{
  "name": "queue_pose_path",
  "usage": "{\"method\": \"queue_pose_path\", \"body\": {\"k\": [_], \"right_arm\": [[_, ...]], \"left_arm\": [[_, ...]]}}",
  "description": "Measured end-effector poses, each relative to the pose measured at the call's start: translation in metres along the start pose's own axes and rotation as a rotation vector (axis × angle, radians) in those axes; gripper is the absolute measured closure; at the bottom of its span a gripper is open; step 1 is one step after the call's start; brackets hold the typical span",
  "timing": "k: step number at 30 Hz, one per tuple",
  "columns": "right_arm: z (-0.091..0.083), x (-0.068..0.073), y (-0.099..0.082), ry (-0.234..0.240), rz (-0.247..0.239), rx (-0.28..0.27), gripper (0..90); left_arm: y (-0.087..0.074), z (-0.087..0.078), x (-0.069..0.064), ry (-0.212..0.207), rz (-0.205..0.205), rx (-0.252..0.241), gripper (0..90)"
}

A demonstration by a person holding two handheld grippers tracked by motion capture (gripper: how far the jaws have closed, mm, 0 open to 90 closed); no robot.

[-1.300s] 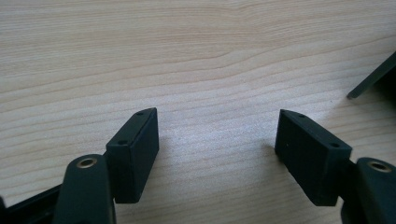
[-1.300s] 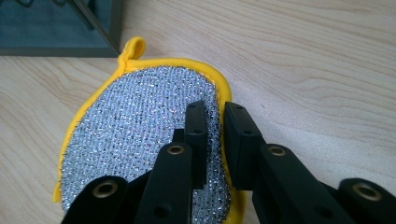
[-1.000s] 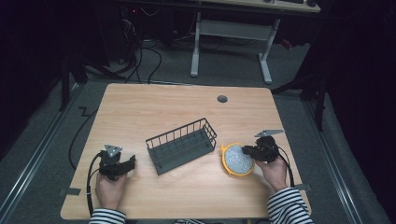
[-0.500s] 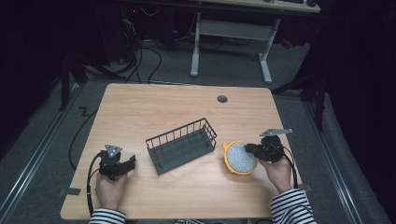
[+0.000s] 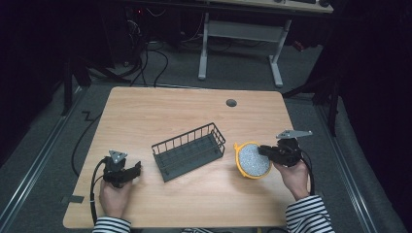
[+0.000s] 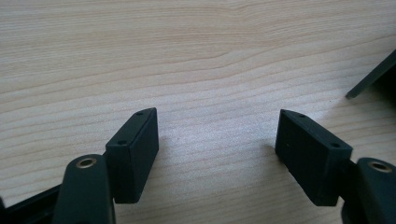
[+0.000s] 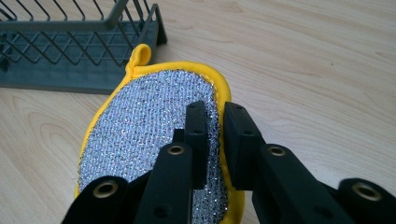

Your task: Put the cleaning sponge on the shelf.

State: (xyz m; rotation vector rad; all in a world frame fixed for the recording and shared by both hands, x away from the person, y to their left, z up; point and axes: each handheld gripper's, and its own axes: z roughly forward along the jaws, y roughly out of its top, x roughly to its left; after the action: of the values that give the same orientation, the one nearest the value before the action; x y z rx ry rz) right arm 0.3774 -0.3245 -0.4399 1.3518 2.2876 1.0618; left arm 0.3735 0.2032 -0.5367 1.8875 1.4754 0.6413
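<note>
Scouring pad [image 7: 154, 135], silver mesh with yellow rim, pinched at its edge by right gripper [image 7: 215, 126], jaws closed on it; edge grip tilts it up beside wire basket [image 5: 189, 150]. Left gripper [image 6: 217, 140] gapes empty, parked on table [image 5: 160, 111].

Dim room. Light wood worktop [image 5: 160, 111], grommet hole [image 5: 231, 103] at 1 o'clock. Grey carpet floor [image 5: 243, 77]; white-legged desk [image 5: 238, 34] at 12 o'clock; cables [image 5: 150, 58] at 11 o'clock.

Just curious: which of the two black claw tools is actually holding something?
The right gripper, pinching the yellow-rimmed silver scrubbing pad. The left gripper stands open over bare table.
</note>
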Motion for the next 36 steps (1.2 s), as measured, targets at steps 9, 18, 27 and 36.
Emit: {"method": "queue_pose_path", "body": {"k": [9,18,27,36], "right_arm": [[-0.017,0.006,0.016,0.005,-0.046,-0.025,80.8],[-0.025,0.01,0.035,0.023,-0.074,-0.059,80.7],[-0.027,0.019,0.058,0.049,-0.096,-0.088,80.6],[-0.02,0.028,0.079,0.068,-0.108,-0.106,80.4]], "left_arm": [[0.0,0.0,0.0,0.0,0.0,0.0,30.8],[0.0,0.0,0.0,0.0,0.0,0.0,30.8],[0.0,0.0,0.0,-0.001,0.0,0.0,30.8],[0.0,0.0,0.0,-0.001,0.0,0.0,30.7]]}}
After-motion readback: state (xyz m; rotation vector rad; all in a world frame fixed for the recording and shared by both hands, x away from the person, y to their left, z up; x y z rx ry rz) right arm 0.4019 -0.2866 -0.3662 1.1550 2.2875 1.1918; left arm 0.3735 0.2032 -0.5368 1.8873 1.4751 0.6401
